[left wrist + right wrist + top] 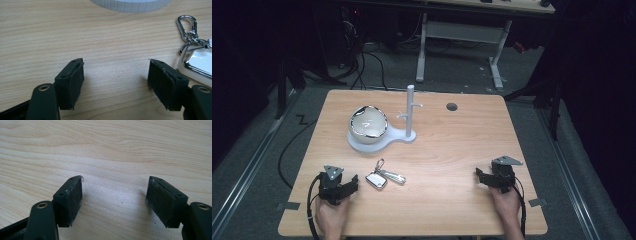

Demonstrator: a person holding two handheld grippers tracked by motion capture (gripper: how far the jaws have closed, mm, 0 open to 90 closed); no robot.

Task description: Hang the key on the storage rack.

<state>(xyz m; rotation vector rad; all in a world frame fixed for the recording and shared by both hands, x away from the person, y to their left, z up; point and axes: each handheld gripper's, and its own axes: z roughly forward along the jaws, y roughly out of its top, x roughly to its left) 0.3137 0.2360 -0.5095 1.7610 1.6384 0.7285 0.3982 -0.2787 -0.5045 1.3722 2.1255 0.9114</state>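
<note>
Wood-grain laminate, pale and smooth, covers the table, with a dark round grommet hole near its far edge. On the far left half stands a white plastic stand — a flat, ridged-edge base with a thin upright post bearing two short pegs — and a glossy, rounded bowl sits on the wide end of that base, its shiny rim catching the light. Nearer the person lie the keys: a white, chrome-edged fob, a silvery flat piece beside it and a polished metal carabiner clip, all joined by small rings. They lie flat on the table, just right of the left gripper and well apart from the right gripper. I judge the bunch light and stiff in its parts but loose at the links, so it will dangle and swing once lifted; the chrome is likely slippery against a pad, and the low profile gives little to bite. The fob's body or the clip's loop looks the soundest hold. Both grippers rest low over bare wood with jaws spread wide and nothing between them; their pads are black, ribbed rubber, slightly frayed at the edges.
</note>
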